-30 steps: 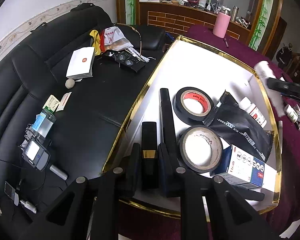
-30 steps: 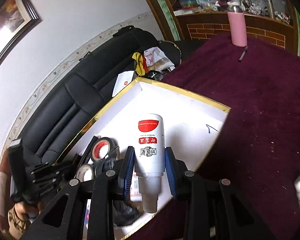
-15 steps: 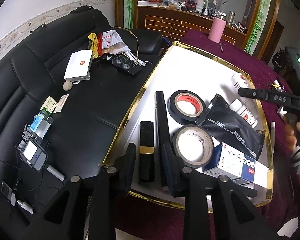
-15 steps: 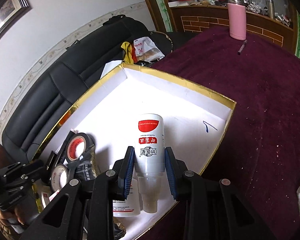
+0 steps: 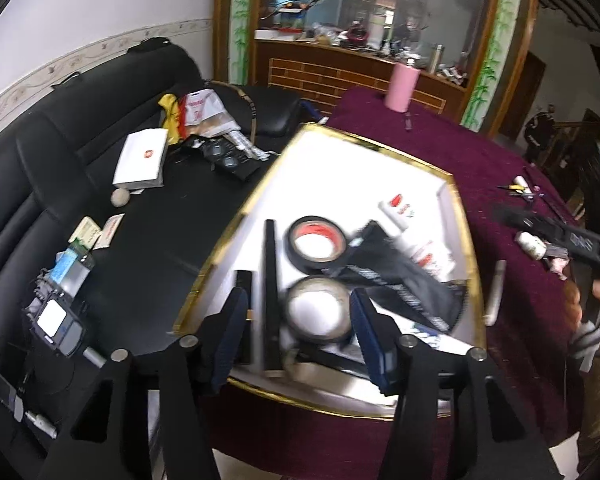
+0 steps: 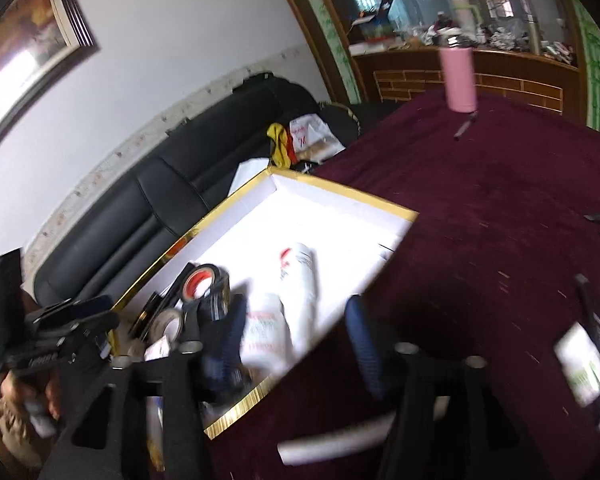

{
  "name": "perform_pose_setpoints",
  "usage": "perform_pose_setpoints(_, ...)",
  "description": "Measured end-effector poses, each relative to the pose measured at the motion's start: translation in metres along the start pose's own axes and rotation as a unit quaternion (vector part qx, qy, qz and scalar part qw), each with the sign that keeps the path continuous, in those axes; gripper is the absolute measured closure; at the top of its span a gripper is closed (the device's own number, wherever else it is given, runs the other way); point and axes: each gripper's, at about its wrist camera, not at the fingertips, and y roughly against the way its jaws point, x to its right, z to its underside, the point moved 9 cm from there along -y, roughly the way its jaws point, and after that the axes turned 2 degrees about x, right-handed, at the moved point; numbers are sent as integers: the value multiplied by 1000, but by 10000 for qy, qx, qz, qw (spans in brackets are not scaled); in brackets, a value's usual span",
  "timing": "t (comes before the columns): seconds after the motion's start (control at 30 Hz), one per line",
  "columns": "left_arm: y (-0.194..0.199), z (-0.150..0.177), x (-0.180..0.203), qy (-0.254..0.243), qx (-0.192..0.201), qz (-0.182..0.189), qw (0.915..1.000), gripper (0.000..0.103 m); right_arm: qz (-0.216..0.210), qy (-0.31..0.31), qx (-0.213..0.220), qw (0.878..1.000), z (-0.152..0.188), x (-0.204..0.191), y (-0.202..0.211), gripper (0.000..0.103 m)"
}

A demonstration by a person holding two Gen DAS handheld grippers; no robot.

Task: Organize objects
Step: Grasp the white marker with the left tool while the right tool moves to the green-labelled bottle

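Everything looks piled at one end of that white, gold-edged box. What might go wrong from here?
The white gold-rimmed box hangs past the edge of the maroon tablecloth, so a nudge might tip it. The white spray bottle with red label lies loose and may roll. The opening left gripper is empty above the crowded tape rolls and might knock them; the opening right gripper is empty too.
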Motion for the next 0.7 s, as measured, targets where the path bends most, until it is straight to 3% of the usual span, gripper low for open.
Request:
perform_pose_setpoints(0.13, -1, 1, 35, -226, -49, 328, 9992, 48, 101, -331, 230, 9991, 22, 38, 45, 20)
perform_pose_setpoints(0.37, -10, 11, 124, -694, -212, 1024, 9921, 46, 55, -1539, 618, 9861, 46, 108, 82, 17)
perform_pose_setpoints(0.47, -22, 15, 171, -1016, -374, 1309, 9855, 46, 17, -1631, 853, 9829, 36, 117, 98, 16)
perform_pose_setpoints(0.7, -66, 21, 247, -1835, -728, 1427, 9699, 46, 65, -1945, 1185, 9737, 27, 134, 119, 16)
